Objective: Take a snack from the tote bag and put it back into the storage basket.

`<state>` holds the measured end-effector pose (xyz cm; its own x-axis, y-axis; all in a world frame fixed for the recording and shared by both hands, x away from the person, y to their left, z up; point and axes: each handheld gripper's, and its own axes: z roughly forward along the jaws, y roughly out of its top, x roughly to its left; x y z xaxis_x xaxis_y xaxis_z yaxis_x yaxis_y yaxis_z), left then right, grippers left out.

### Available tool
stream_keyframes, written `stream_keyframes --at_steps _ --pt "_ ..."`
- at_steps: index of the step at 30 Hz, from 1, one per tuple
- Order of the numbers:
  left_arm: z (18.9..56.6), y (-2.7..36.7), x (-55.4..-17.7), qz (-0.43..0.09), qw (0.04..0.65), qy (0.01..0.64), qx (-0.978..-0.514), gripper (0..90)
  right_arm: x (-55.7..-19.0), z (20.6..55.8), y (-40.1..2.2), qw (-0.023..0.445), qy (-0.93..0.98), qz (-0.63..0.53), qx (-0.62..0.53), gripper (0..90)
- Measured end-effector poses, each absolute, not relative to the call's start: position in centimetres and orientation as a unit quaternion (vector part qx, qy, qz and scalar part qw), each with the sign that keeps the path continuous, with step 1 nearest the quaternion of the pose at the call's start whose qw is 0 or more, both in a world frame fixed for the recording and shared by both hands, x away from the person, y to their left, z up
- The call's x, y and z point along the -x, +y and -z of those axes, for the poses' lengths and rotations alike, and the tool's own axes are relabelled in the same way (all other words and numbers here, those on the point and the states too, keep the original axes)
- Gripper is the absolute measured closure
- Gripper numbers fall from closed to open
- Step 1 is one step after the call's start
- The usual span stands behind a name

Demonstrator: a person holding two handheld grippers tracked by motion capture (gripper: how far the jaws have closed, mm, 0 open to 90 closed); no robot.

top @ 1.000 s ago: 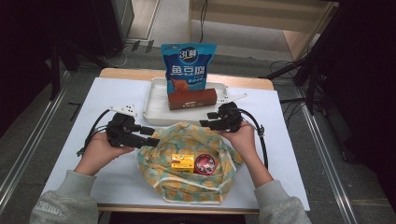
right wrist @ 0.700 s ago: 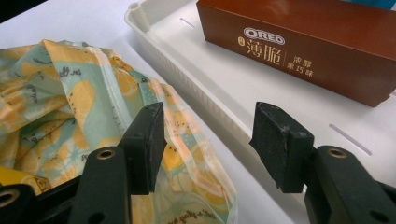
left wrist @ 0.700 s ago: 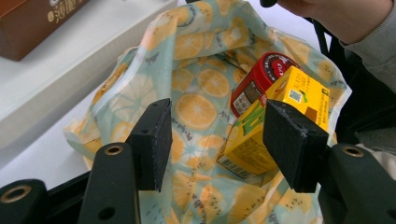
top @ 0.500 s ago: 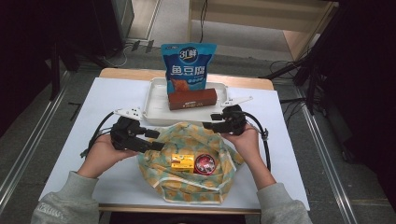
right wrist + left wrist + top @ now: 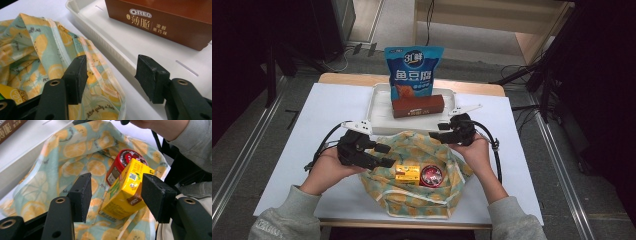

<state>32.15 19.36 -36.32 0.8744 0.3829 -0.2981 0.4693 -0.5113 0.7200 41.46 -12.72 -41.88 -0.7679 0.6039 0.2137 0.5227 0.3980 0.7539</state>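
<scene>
Lying open on the table (image 5: 302, 115) near its front edge, the bag (image 5: 412, 200) of lemon-print cloth holds a yellow carton (image 5: 407, 174) and a red can (image 5: 431, 176) side by side in its hollow, touching. The left gripper (image 5: 384, 155) sits at the bag's left rim with its jaws wide and nothing pressed between them; in the left gripper view the carton (image 5: 125, 192) and can (image 5: 123, 163) lie beyond the pads, the right pad overlapping the carton's edge, though contact cannot be told. The right gripper (image 5: 436, 137) hovers at the bag's far right rim, beside the tray (image 5: 379, 112); its jaws have just been opening and stand wide, with the bag's hem (image 5: 100, 75) lying loose below them, not pinched. The white tray, toward the table's far edge, carries a brown box (image 5: 418, 106) and, behind it, an upright blue pouch (image 5: 413, 70).
</scene>
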Motion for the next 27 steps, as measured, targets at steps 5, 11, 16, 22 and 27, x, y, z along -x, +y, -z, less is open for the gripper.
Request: stream_keyframes --at_steps 5,11,16,22,27 --pt "36.4 18.9 -32.0 0.051 0.427 0.239 -0.870 41.7 -41.6 42.0 -12.8 0.044 0.835 -0.432 -0.338 42.8" --pt "36.6 18.2 -31.5 0.052 0.427 0.229 -0.873 40.1 -41.6 42.1 -12.7 0.044 0.836 -0.430 -0.337 42.7" --pt "36.7 17.8 -31.3 0.055 0.428 0.224 -0.874 38.6 -41.6 42.0 -12.9 0.044 0.834 -0.433 -0.339 42.6" --pt "36.9 17.3 -31.1 0.055 0.428 0.213 -0.876 34.4 -41.6 42.0 -13.0 0.044 0.835 -0.432 -0.338 42.6" --pt "37.2 16.9 -30.9 0.058 0.428 0.206 -0.878 33.0 -41.6 42.0 -12.9 0.043 0.835 -0.431 -0.339 42.6"
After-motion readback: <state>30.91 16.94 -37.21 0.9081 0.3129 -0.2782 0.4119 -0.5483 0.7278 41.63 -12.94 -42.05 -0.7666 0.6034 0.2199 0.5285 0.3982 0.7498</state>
